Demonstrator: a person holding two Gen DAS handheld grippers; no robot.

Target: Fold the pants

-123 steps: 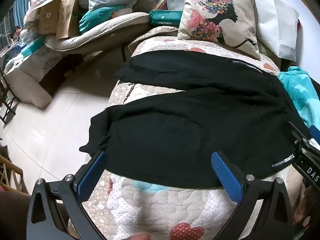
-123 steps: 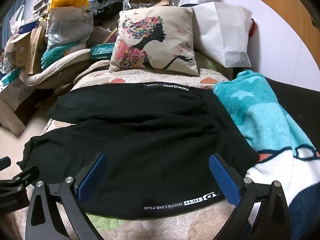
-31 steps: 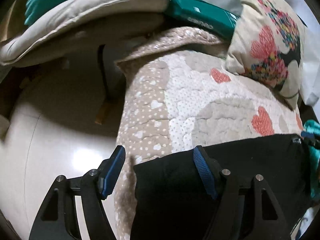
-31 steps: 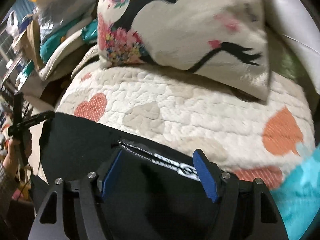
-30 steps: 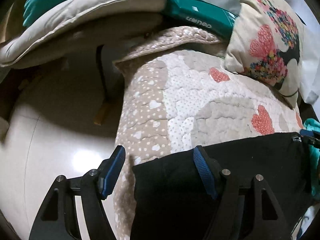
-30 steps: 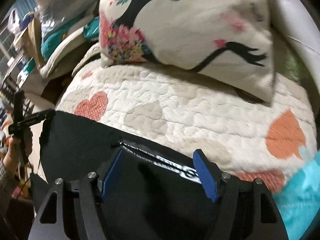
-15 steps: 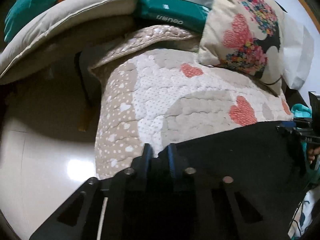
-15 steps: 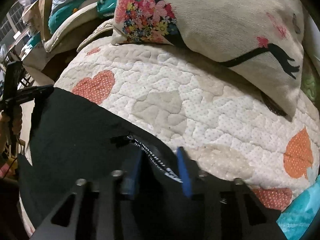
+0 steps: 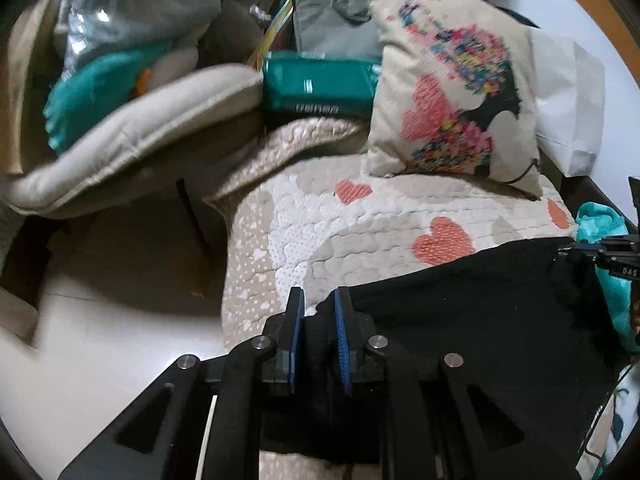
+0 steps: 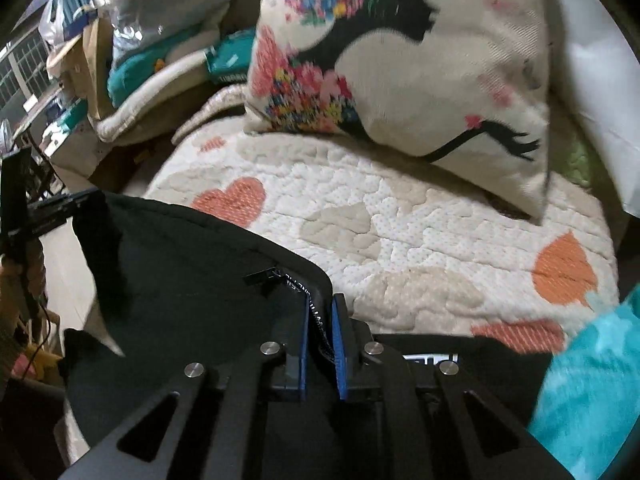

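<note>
Since a second ago both tongs went from spread to pinched, and the far edge of the pants has come up off the quilt.

Left wrist view: my left tongs [image 9: 318, 312] are clamped narrow on the black pants [image 9: 480, 320] at their left end, a bunch of cloth squeezed between the blue pads [image 9: 343, 340]. The pants stretch away to the right across the heart-print quilt [image 9: 360, 216], long axis running left to right across the bed. At the far right edge the right tongs [image 9: 600, 252] show as a dark bar touching the other end of the cloth, with a teal blanket [image 9: 604, 220] just behind. Only this view gives me the floor [image 9: 100, 340] beside the bed, the green case [image 9: 320, 84] and the grey bag [image 9: 332, 20] behind it. Floral pillow [image 9: 452, 92] sits at the head of the quilt.

Right wrist view: my right tongs [image 10: 320, 320] are shut narrow on the pants [image 10: 192, 280] at the waistband; white lettering on the band shows between the pads, which the left view can't see. The cloth sags toward the left tongs [image 10: 56, 204], seen small at the left edge with the hand [image 10: 12, 276] below. Pillow [image 10: 400, 60] is close up here; quilt [image 10: 420, 240] bare between it and the pants; blanket [image 10: 592, 380] at lower right.
</note>
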